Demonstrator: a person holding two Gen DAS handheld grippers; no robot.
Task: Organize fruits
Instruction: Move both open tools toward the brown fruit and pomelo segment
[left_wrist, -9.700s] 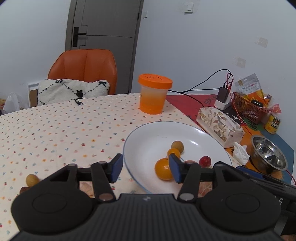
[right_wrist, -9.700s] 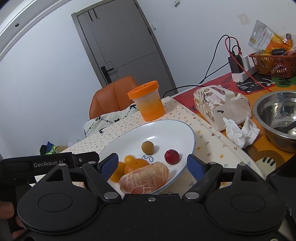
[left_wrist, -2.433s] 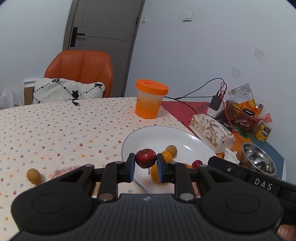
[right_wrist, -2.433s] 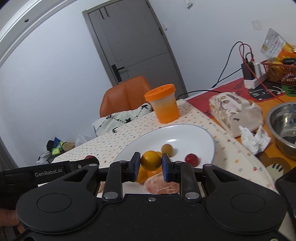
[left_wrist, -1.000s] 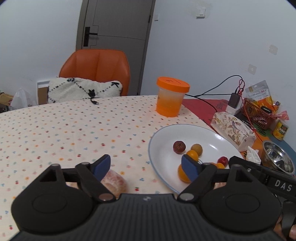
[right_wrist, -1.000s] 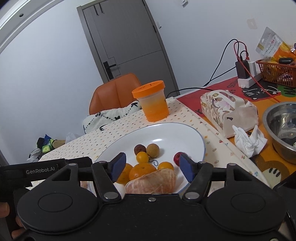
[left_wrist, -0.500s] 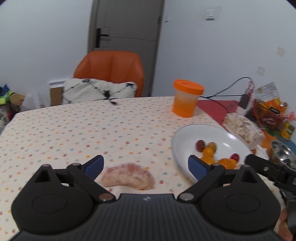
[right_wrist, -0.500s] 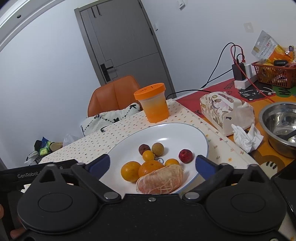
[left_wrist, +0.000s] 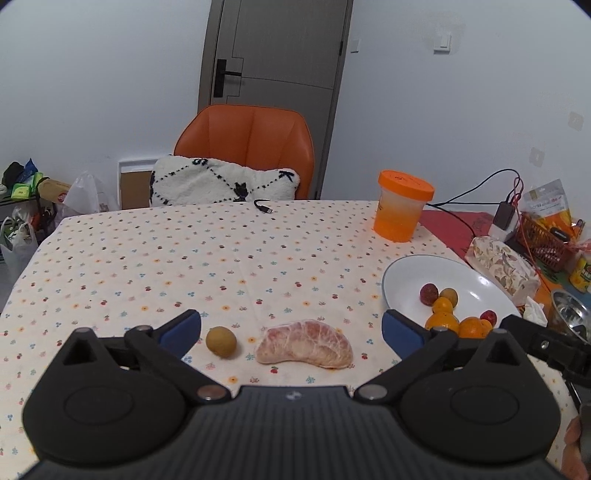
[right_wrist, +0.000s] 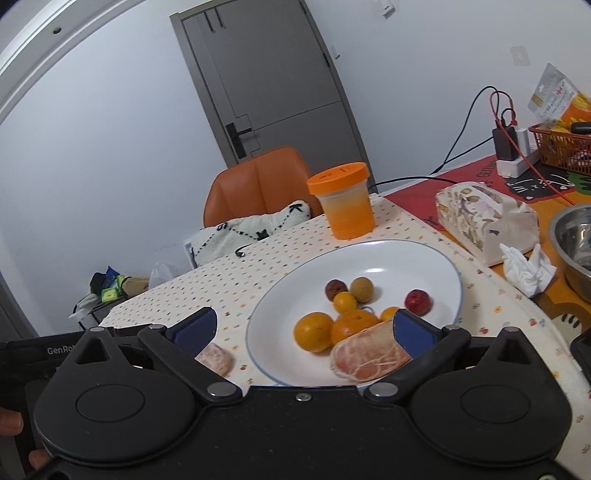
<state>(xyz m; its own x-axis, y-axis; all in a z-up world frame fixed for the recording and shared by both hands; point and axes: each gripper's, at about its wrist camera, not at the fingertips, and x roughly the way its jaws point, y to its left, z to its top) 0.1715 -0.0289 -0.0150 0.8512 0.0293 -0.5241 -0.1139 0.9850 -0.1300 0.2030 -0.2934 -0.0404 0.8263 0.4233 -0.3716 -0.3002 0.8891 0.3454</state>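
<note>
Only the left wrist view shows the longan beside a peeled pomelo segment on the table's near edge, between the left gripper's empty, opening jaws. The right gripper gapes empty over the plate, holding eight fruits; its fingers hide part of another segment.

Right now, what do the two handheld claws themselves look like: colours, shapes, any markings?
Both are matte black plastic. The left claw has two round pivot housings, angled link arms with silver pins, a ribbed centre panel, and blue pads on its fingertips. The right claw matches it. In the right wrist view, white "GenRo..." lettering marks the other unit's side.
</note>
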